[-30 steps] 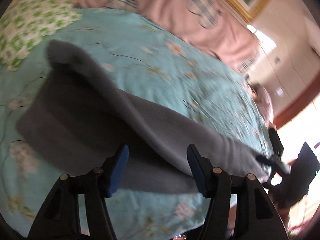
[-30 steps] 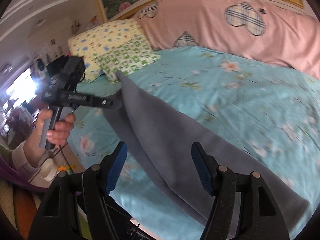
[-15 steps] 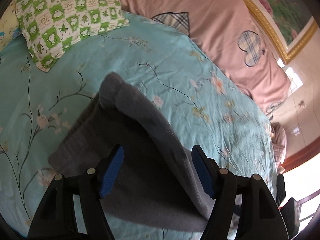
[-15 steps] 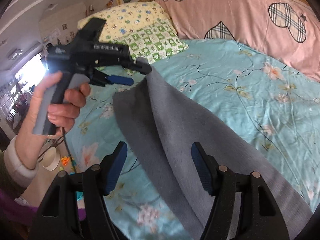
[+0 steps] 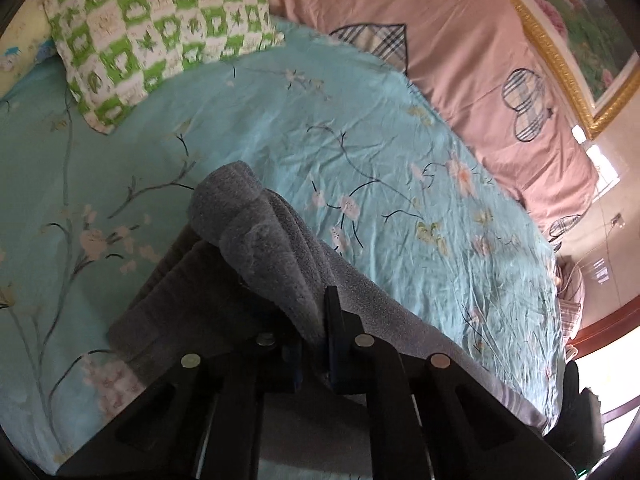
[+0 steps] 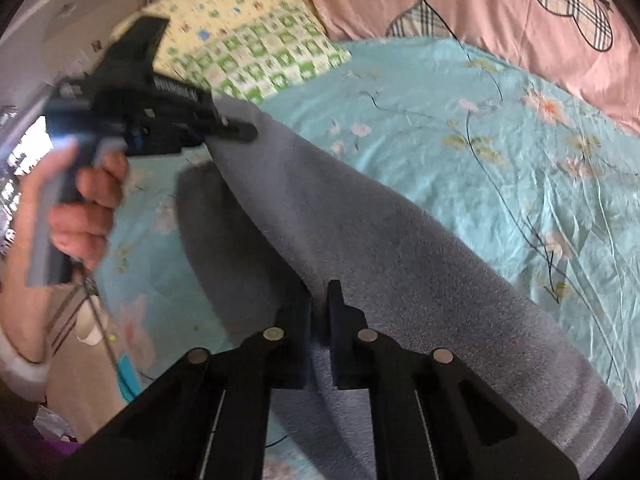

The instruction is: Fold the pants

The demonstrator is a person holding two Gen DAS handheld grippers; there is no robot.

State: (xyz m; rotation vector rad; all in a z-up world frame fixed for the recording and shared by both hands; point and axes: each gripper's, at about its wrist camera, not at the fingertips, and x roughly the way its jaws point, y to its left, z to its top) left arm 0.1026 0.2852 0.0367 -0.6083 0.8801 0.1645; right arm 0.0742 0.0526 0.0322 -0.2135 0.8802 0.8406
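Grey fleece pants (image 5: 272, 248) lie on the turquoise flowered bedsheet (image 5: 304, 120), with one long edge lifted off the bed. My left gripper (image 5: 316, 320) is shut on that raised fold near one end. My right gripper (image 6: 320, 304) is shut on the same raised edge of the pants (image 6: 360, 240) further along. The right wrist view also shows the left gripper (image 6: 236, 130) in a hand, clamping the far end of the fold. The lower layer of the pants lies flat in shadow beneath.
A green checked pillow (image 5: 160, 32) and a yellow pillow (image 6: 224, 8) lie at the head of the bed. A pink quilt with plaid hearts (image 5: 460, 72) runs along the far side. The bed's edge and floor clutter (image 6: 88, 332) show at lower left.
Both grippers were open half a second ago and have now shut on the raised edge of the pants. The left gripper has moved closer to the fold.
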